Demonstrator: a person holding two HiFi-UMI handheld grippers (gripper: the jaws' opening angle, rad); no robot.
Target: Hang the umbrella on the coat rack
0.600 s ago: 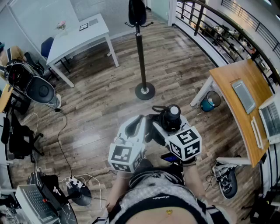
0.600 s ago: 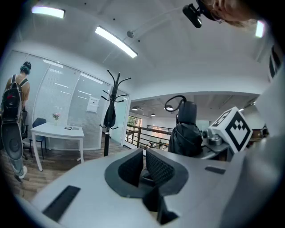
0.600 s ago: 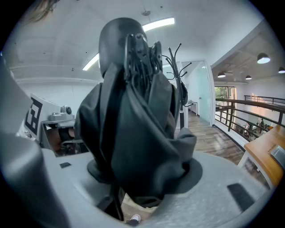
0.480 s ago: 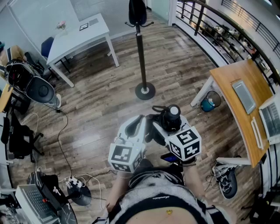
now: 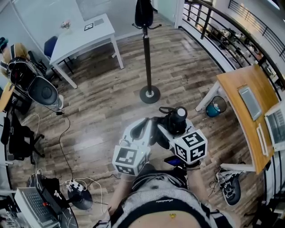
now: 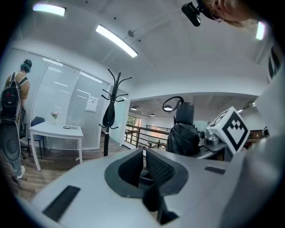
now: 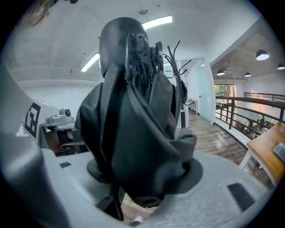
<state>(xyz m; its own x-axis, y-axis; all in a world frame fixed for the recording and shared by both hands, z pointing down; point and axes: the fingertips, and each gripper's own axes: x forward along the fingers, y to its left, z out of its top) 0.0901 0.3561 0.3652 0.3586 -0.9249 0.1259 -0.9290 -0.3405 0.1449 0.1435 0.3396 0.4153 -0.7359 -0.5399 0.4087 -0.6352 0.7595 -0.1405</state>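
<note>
Carrying umbrella to coat rack: R jaws hold it, L jaws idle
Right gripper (image 5: 166, 128) jaws are clamped on the folded black umbrella (image 7: 133, 116), held near, just in front of the person. Left gripper (image 6: 143, 165) jaws are narrow, nearly together, nothing btwn. Coat rack (image 5: 147, 49) stands well apart on the far floor (image 5: 111, 102), w/ a dark item (image 5: 144, 11) already at its top. Best bet: keep the grip firm, approach steady, aim for a free hook (image 5: 156, 26).
</note>
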